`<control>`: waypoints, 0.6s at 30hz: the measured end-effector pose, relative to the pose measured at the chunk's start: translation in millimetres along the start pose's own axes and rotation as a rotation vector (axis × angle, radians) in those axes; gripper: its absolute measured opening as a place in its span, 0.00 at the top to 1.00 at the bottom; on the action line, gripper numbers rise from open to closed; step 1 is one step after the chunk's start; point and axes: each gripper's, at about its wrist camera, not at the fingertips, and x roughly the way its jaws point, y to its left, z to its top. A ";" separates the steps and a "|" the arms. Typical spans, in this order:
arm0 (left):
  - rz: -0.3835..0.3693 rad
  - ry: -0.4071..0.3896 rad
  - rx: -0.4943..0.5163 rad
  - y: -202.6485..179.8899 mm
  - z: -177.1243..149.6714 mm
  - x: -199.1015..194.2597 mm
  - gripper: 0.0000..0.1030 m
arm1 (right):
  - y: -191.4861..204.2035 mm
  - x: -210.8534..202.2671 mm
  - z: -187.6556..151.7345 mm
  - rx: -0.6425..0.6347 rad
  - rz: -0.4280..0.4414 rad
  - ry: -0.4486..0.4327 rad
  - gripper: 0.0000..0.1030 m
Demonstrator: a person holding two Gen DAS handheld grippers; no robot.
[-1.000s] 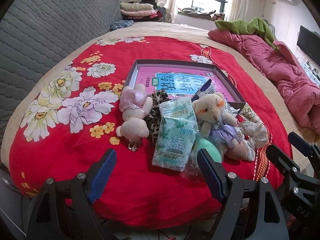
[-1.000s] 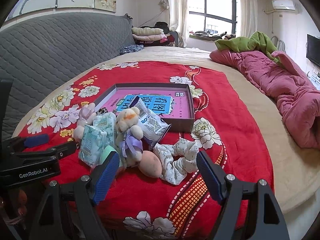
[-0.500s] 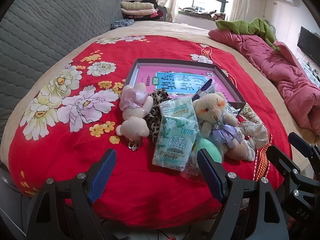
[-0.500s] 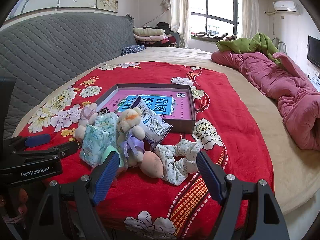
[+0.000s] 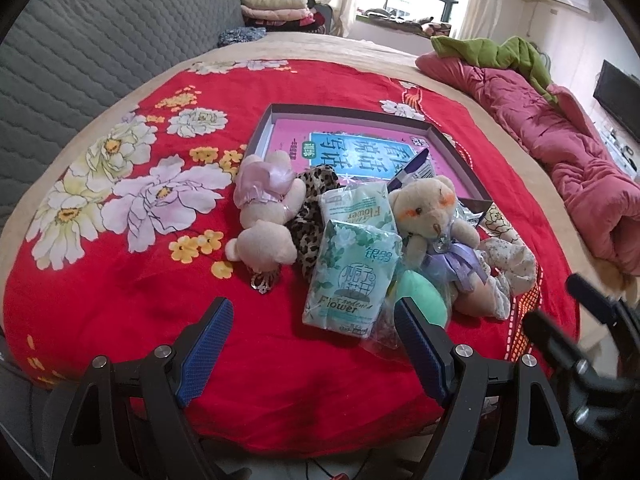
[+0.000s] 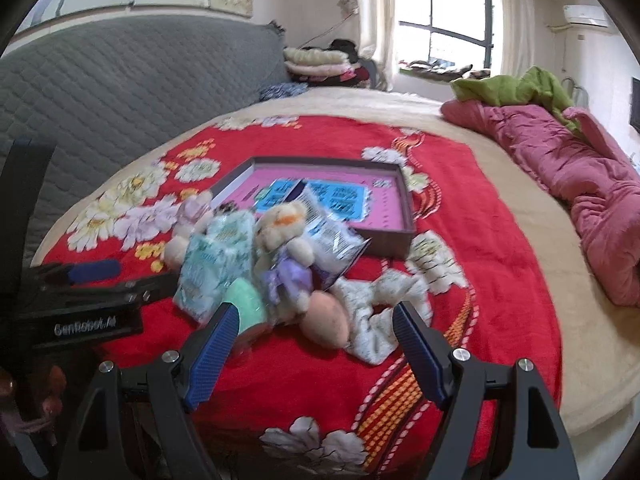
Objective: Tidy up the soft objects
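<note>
Left tool [image 5: 314,346] is spread wide, nothing between its blue pads, hovering above the near edge of the red floral blanket [image 5: 120,280] just short of the pile of soft things. Right tool [image 6: 316,346] is also wide open and empty, held low over the same blanket; its view is motion-blurred. Pile sits on the bed, just in front of the shallow dark box [image 5: 460,156] with the pink and blue printed sheet inside. Left to right in the left view: pink-bowed plush bear [image 5: 266,216] lying face down, leopard-print fabric piece [image 5: 308,224] touching it, two green tissue packs [image 5: 354,260] overlapping, the front one leaning on the back one. Cream bear in a purple dress [image 5: 434,220] sits upright right of the packs, against a silver-blue foil packet [image 6: 332,236] that leans on the box's front wall. Green egg-shaped soft toy [image 5: 418,292] lies in front of that bear, partly under clear plastic, close to the left tool's right pad. Peach egg-shaped toy [image 6: 326,318] lies beside it, between the right tool's pads in that view but not touched. White floral scrunchie [image 6: 384,312] touches the peach toy on its right. Crumpled pink quilt [image 6: 580,184] lies along the bed's far right side, well apart, with a green cloth [image 6: 520,88] on it. Grey quilted headboard [image 5: 80,40] to the left.
</note>
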 end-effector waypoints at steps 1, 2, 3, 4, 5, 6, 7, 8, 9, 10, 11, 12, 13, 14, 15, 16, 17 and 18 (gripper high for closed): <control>-0.005 0.002 -0.004 1.1 0.4 1.7 0.19 | 2.5 4.4 -2.3 -0.004 0.018 0.016 0.24; -0.009 0.006 -0.005 2.1 0.4 4.4 0.19 | 4.4 8.6 -4.5 -0.007 0.026 0.034 0.24; -0.009 0.010 -0.004 2.9 1.2 6.3 0.19 | 6.5 11.5 -5.8 -0.009 0.033 0.045 0.24; -0.010 0.015 -0.005 3.8 1.1 8.5 0.19 | 8.4 16.4 -7.6 -0.009 0.047 0.060 0.24; -0.013 0.023 -0.008 4.6 0.9 11.8 0.19 | 10.0 19.2 -8.7 -0.008 0.053 0.070 0.24; -0.015 0.028 -0.009 5.2 1.3 14.1 0.19 | 11.5 22.1 -10.0 -0.006 0.064 0.079 0.24; -0.017 0.031 -0.010 5.5 1.9 16.7 0.19 | 13.1 26.5 -11.0 -0.002 0.080 0.092 0.24; -0.018 0.034 -0.009 5.2 2.1 19.6 0.19 | 14.7 29.2 -13.2 0.000 0.087 0.097 0.24; -0.018 0.037 -0.008 5.2 2.8 21.3 0.19 | 15.9 32.3 -14.3 0.005 0.099 0.102 0.24; -0.021 0.039 -0.007 5.2 3.5 23.6 0.19 | 16.9 35.7 -15.0 0.011 0.107 0.111 0.24; -0.022 0.041 -0.007 5.4 4.3 25.4 0.19 | 17.5 39.3 -15.6 0.021 0.116 0.118 0.24; -0.026 0.042 -0.007 5.5 5.2 27.5 0.19 | 17.7 42.8 -16.0 0.032 0.128 0.125 0.24; -0.029 0.041 -0.006 5.5 5.8 28.8 0.19 | 17.9 46.8 -16.3 0.045 0.135 0.135 0.24; -0.030 0.040 -0.004 5.5 6.4 30.0 0.19 | 18.2 49.8 -16.3 0.052 0.138 0.138 0.24; -0.033 0.040 -0.003 6.0 7.1 30.7 0.19 | 17.7 51.7 -16.1 0.056 0.143 0.142 0.24; -0.041 0.038 -0.002 6.3 7.9 31.5 0.19 | 18.2 54.8 -16.0 0.060 0.140 0.145 0.24; -0.044 0.039 0.003 6.0 8.5 32.8 0.19 | 18.6 58.7 -16.3 0.066 0.136 0.152 0.24; -0.045 0.039 0.007 5.8 9.6 33.9 0.19 | 18.5 61.6 -16.3 0.072 0.138 0.159 0.24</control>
